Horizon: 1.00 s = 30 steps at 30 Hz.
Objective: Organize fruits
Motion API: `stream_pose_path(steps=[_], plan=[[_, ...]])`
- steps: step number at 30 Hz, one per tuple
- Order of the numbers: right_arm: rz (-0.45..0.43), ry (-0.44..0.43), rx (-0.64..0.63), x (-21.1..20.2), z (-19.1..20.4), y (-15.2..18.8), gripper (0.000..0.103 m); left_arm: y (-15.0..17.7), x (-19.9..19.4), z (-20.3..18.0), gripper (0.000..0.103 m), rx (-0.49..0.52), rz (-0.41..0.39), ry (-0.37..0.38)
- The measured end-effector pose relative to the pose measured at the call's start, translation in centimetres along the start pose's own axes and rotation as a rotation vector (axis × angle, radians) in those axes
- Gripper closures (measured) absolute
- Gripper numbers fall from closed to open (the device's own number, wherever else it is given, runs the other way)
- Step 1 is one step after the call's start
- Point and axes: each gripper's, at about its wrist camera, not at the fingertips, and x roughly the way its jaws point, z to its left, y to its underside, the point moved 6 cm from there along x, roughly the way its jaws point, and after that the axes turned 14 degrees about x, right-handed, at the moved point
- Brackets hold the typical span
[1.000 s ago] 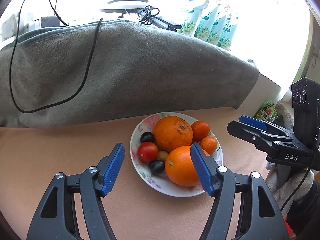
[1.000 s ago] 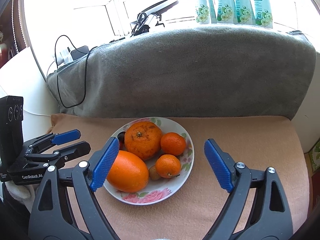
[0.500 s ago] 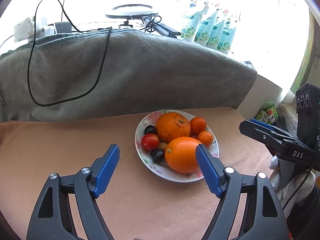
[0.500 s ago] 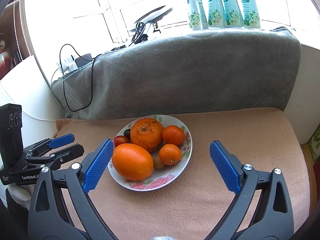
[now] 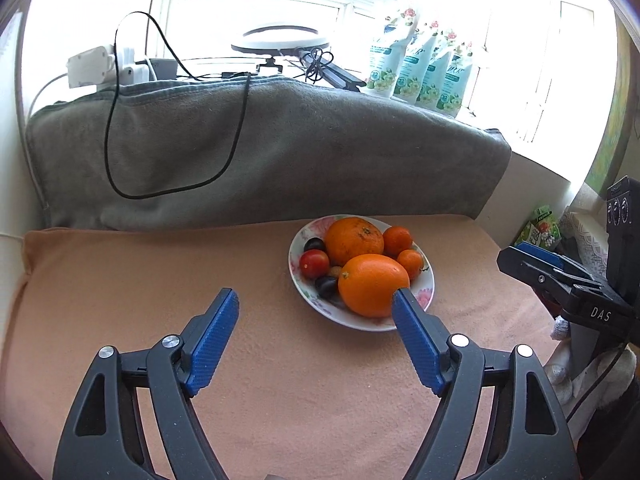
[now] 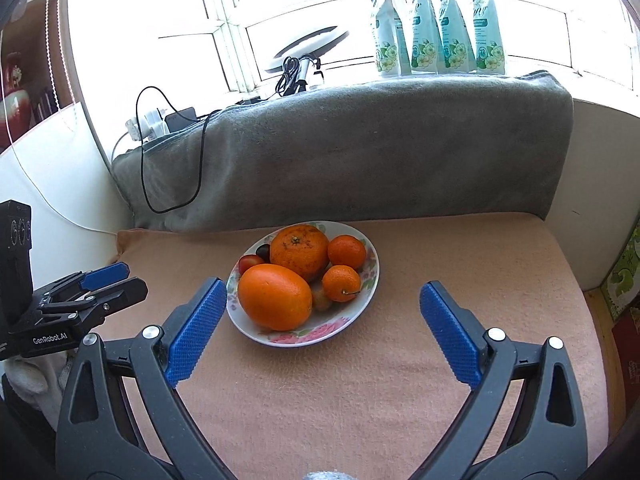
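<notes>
A floral white plate (image 5: 425, 293) (image 6: 366, 294) on the peach cloth holds a smooth large orange (image 5: 372, 284) (image 6: 275, 297), a rough large orange (image 5: 353, 241) (image 6: 299, 253), two small mandarins (image 5: 397, 240) (image 6: 346, 251), a red tomato (image 5: 314, 263) (image 6: 249, 263) and dark plums (image 5: 326, 286). My left gripper (image 5: 316, 300) is open and empty, in front of the plate and to its left. My right gripper (image 6: 320, 292) is open and empty, in front of the plate.
A grey blanket (image 5: 280, 148) (image 6: 360, 148) with a black cable (image 5: 120, 152) rises behind the plate. Several green pouches (image 6: 436, 28), a ring lamp (image 5: 286, 40) and chargers line the window sill. The peach cloth (image 5: 140, 280) spreads left of the plate.
Both grippers have pulled back and up from the plate, so it looks smaller and farther. The fruits have not moved. Both jaws stay open.
</notes>
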Motion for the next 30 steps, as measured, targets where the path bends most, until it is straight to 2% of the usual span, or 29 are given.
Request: stream_pose_path(steps=[11, 30], plan=[[-0.024, 0.014, 0.011, -2.5, 0.4, 1.6, 0.004, 1.4, -1.8, -0.7, 0.024, 0.015, 0.003, -0.027], [-0.023, 0.010, 0.053, -3.7, -0.2, 2.4, 0.004, 2.2, -3.9, -0.7, 0.024, 0.016, -0.002, -0.086]])
